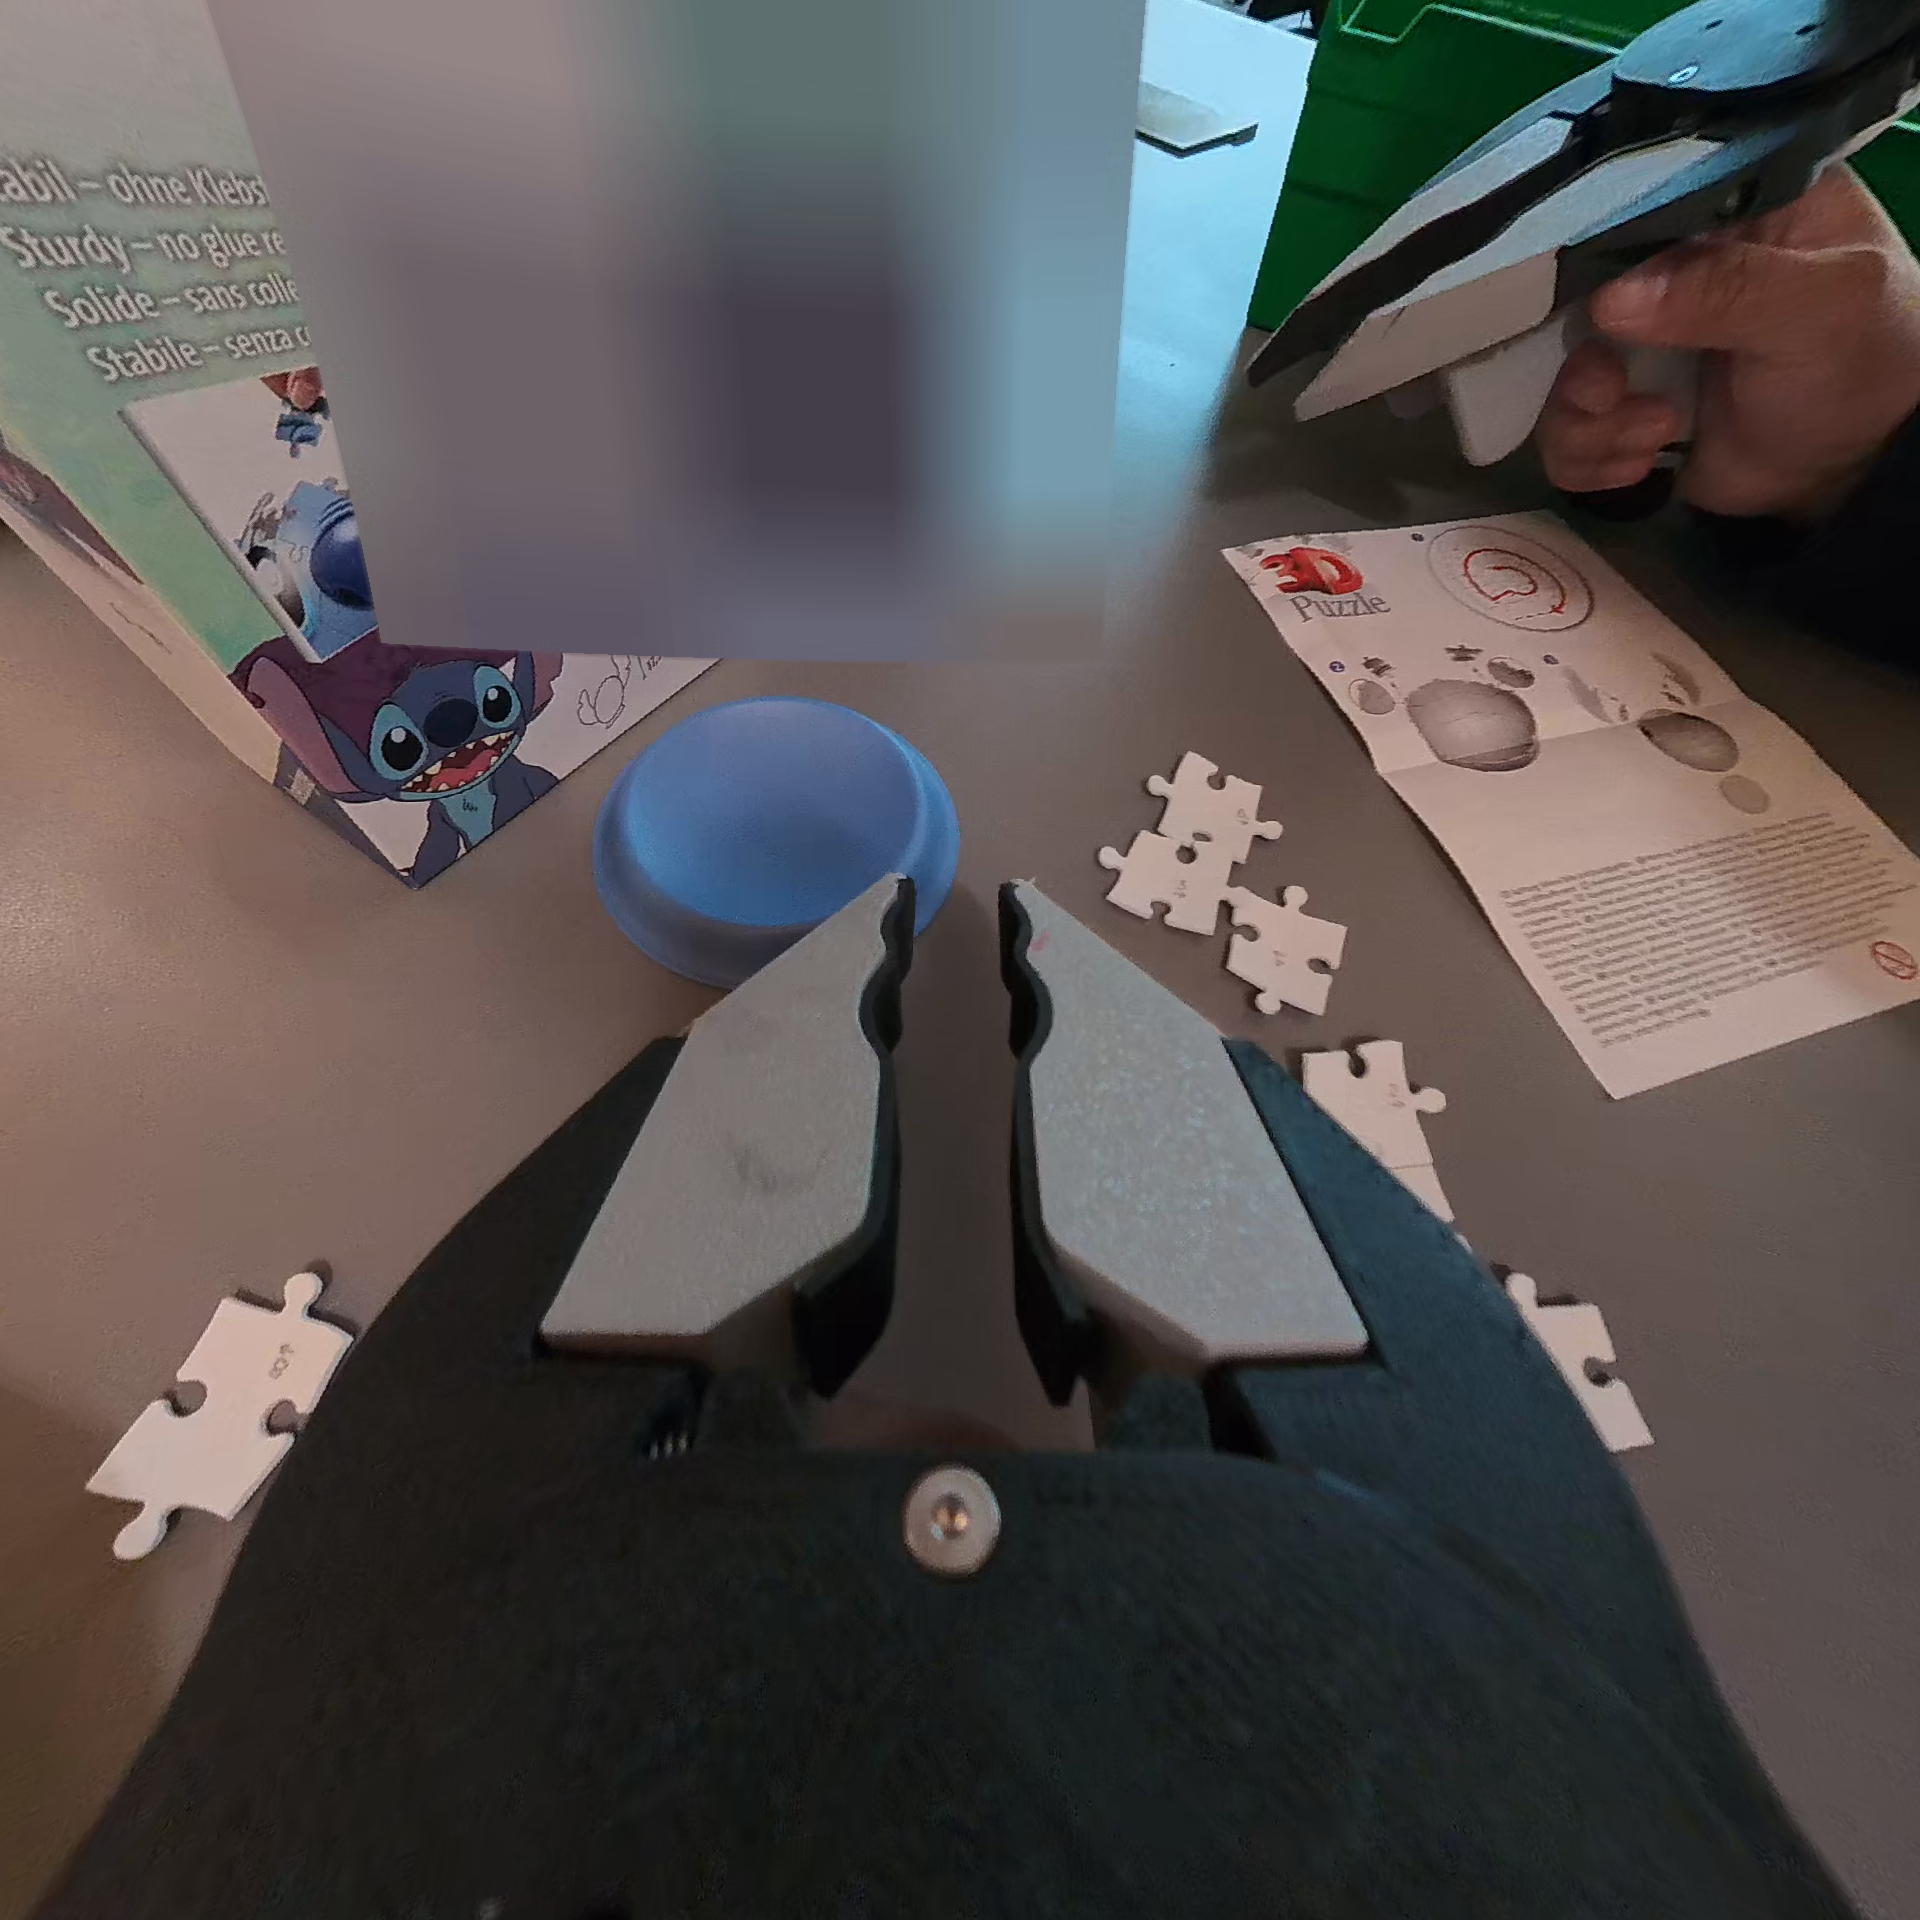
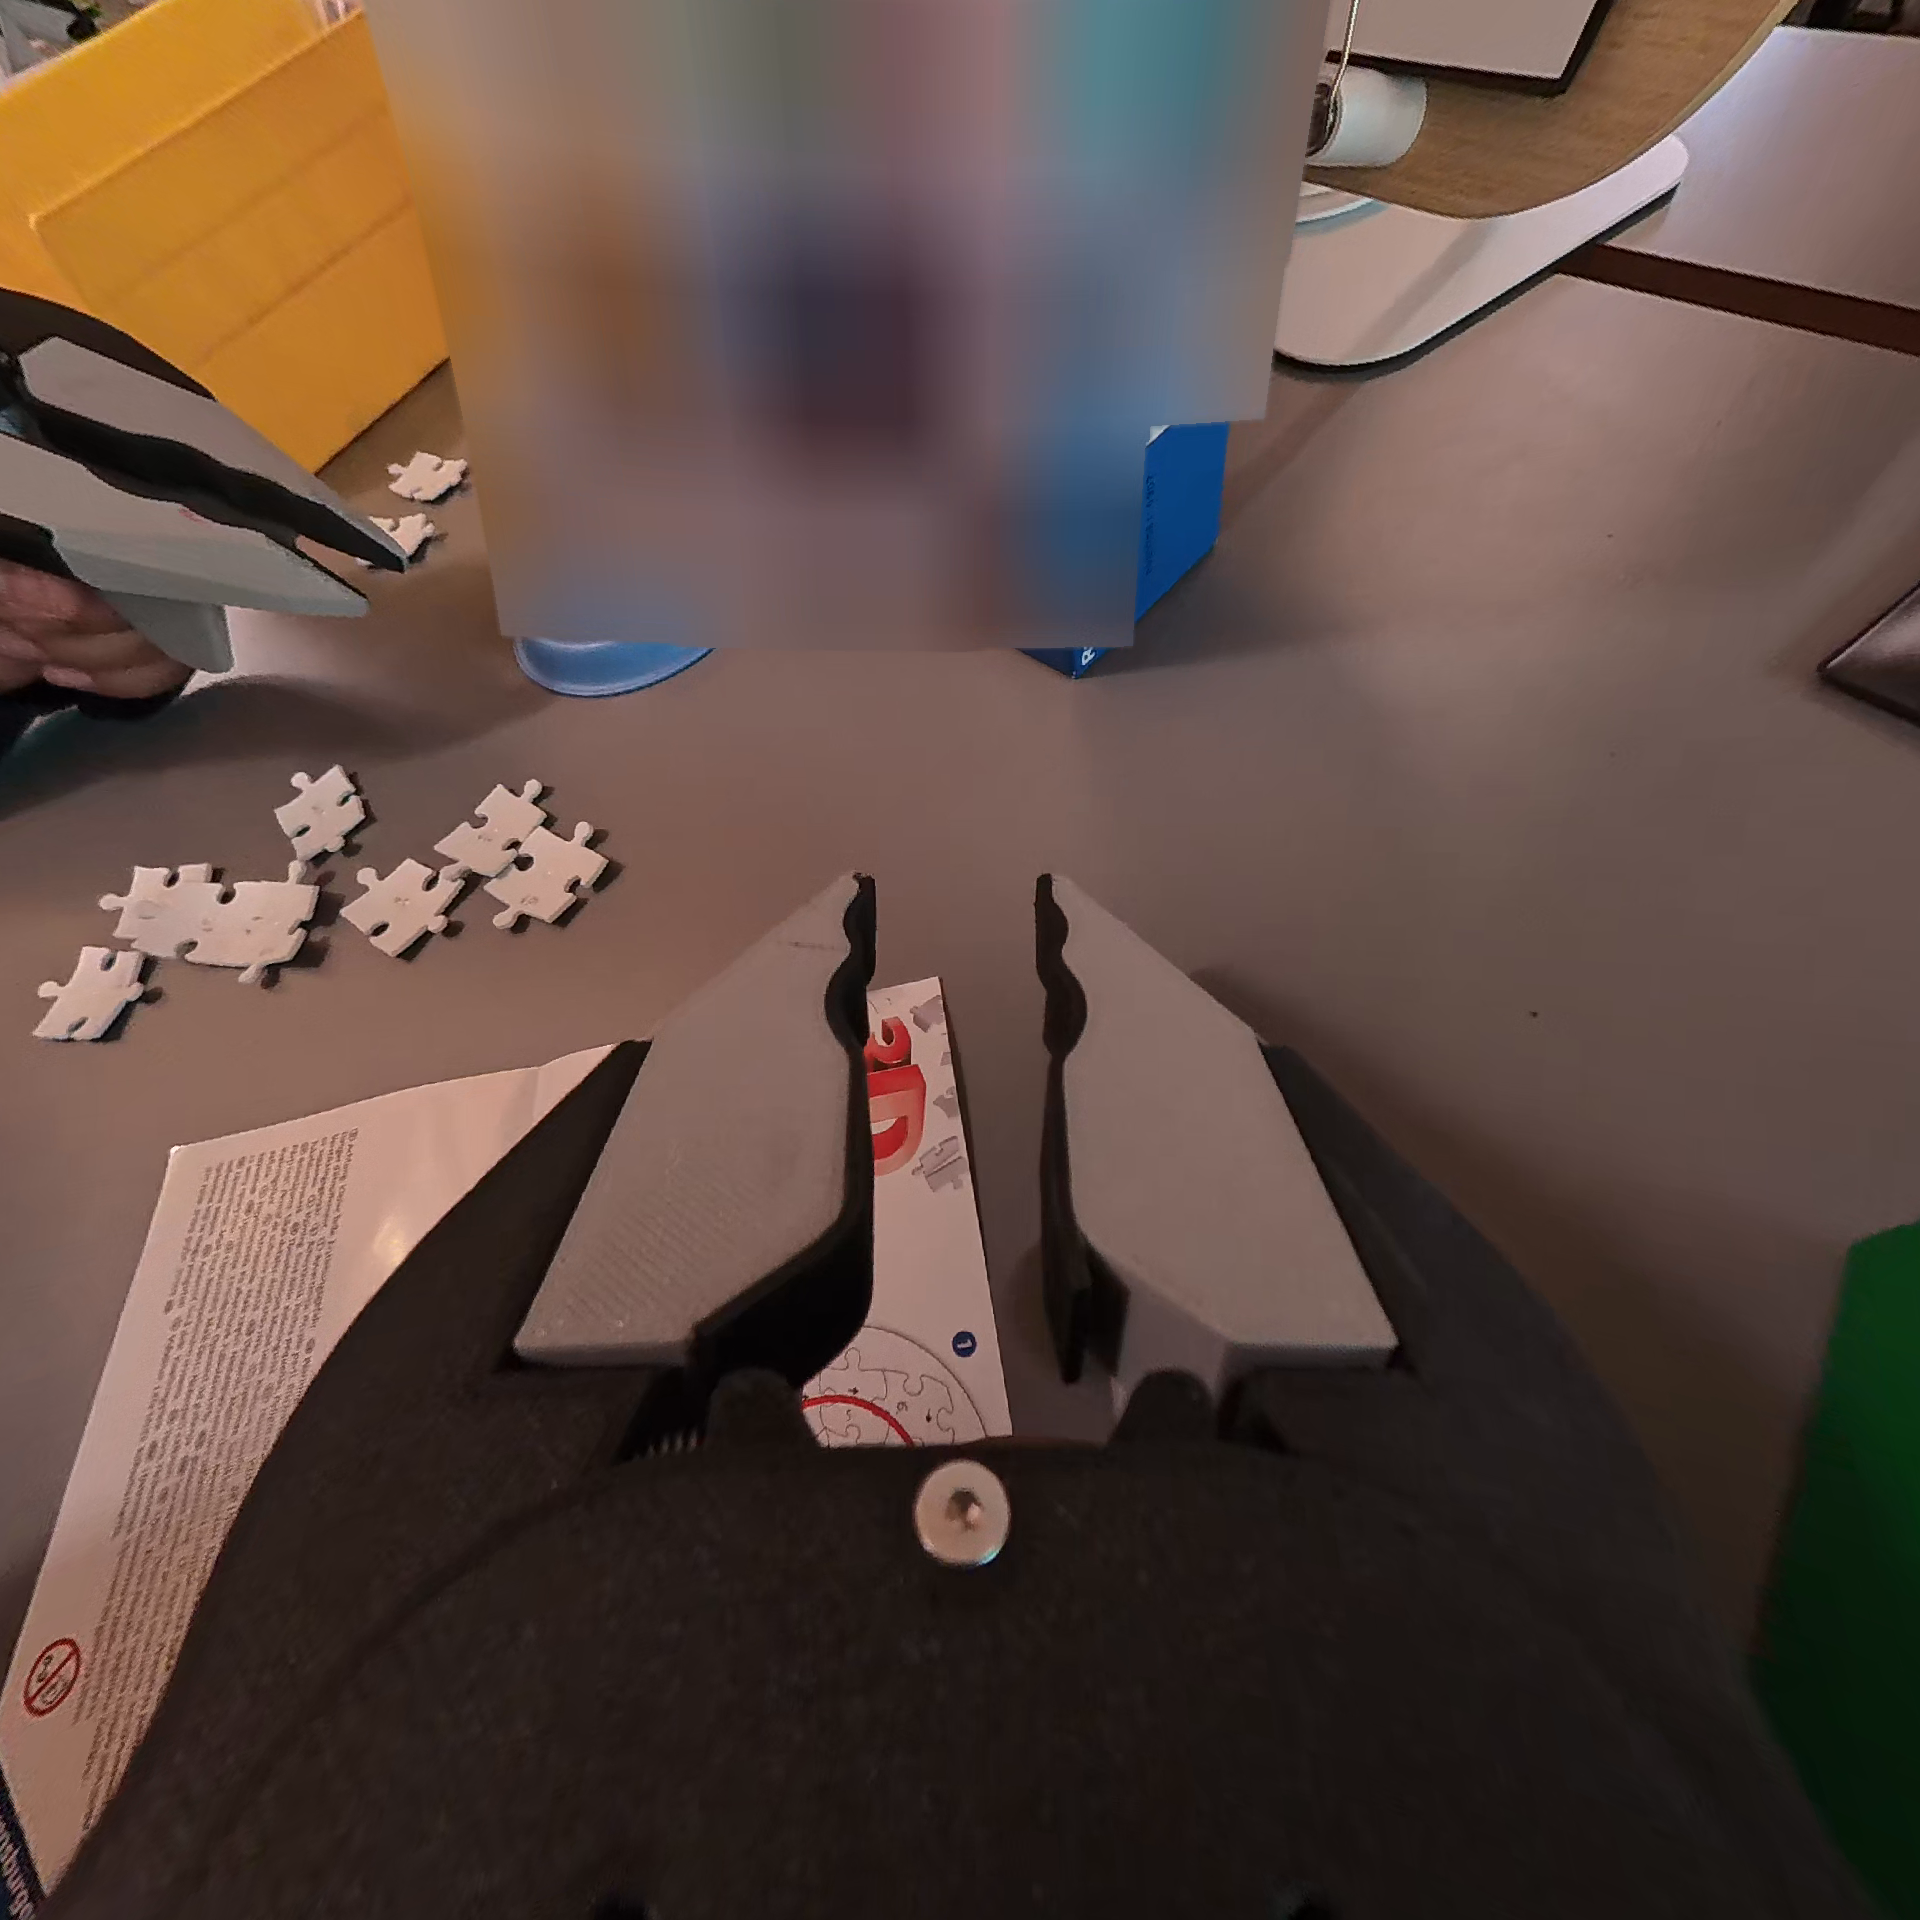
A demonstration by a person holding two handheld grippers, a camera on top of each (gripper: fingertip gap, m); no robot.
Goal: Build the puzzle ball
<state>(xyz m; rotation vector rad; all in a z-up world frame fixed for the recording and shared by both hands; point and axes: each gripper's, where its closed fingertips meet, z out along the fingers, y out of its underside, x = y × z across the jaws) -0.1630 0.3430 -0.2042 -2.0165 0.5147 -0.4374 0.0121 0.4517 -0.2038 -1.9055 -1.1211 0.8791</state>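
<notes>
Several white puzzle pieces (image 1: 1216, 873) lie face down on the grey table, loose, some touching; they also show in the right wrist view (image 2: 395, 899). A round blue stand (image 1: 774, 836) sits beside them; its edge shows in the right wrist view (image 2: 608, 660). My left gripper (image 1: 956, 888) is open and empty, hovering just in front of the stand. More pieces (image 1: 223, 1397) lie at its left and right. My right gripper (image 2: 951, 883) is open and empty above the instruction sheet (image 2: 260, 1299). It shows held in a hand in the left wrist view (image 1: 1351, 364).
The puzzle box (image 1: 177, 499) stands upright at the far left behind the stand. The instruction sheet (image 1: 1621, 790) lies to the right. A green crate (image 1: 1382, 135) stands at the far right, a yellow crate (image 2: 239, 229) at the far left in the right wrist view. There is about 20 centimeters between the tips of the two grippers.
</notes>
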